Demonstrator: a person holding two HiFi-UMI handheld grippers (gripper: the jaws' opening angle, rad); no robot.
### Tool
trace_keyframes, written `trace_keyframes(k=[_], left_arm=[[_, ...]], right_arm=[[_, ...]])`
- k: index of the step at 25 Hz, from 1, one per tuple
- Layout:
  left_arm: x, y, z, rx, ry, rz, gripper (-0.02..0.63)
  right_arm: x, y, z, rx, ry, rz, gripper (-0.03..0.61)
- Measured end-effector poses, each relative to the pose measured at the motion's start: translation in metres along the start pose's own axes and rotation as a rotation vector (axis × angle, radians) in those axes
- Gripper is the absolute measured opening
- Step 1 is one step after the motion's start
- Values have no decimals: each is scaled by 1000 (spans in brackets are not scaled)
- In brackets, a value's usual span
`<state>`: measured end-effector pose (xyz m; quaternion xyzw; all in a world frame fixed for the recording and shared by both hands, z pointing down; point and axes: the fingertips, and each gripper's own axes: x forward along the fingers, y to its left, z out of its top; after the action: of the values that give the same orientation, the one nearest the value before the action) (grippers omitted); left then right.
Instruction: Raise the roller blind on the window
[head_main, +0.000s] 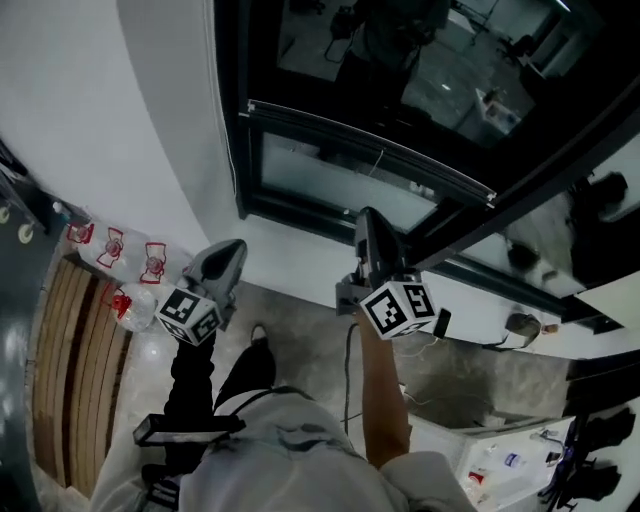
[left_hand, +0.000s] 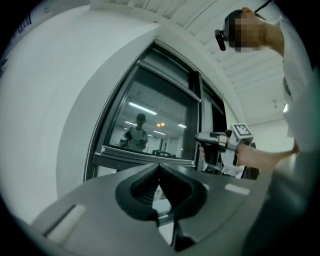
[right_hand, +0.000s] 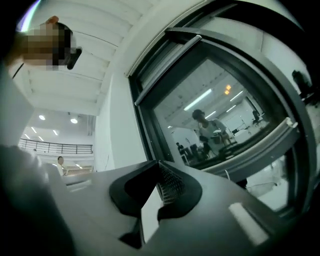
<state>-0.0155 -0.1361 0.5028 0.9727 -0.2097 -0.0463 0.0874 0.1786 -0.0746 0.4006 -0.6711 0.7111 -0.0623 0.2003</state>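
The dark window fills the far wall. The roller blind appears as a grey band along its top. Nearer, the right gripper and the left gripper point at the window, both with jaws closed together and empty.

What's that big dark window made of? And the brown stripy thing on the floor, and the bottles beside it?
The window pane looks like glass, smooth and shiny: it mirrors lights and a person. The slatted panel looks like wood, dull brown with streaky long boards. The bottles seem clear plastic, see-through with red labels, though they are small.
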Motion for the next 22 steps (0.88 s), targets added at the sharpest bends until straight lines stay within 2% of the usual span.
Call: trace_keyframes(k=[5, 9, 16, 22], left_arm=[[-25, -78, -14, -17, 12, -43, -2], [-44, -136, -28, -30, 48, -61, -2], [-50, -201, -18, -18, 53, -99, -2], [-42, -215, 5, 45, 13, -89, -2]], right_arm=[[-109, -4, -39, -54, 124, -143, 2], [-173, 2, -49, -94, 187, -203, 2], [-231, 18, -35, -125, 178, -247, 2], [-244, 22, -19, -142, 132, -293, 2]])
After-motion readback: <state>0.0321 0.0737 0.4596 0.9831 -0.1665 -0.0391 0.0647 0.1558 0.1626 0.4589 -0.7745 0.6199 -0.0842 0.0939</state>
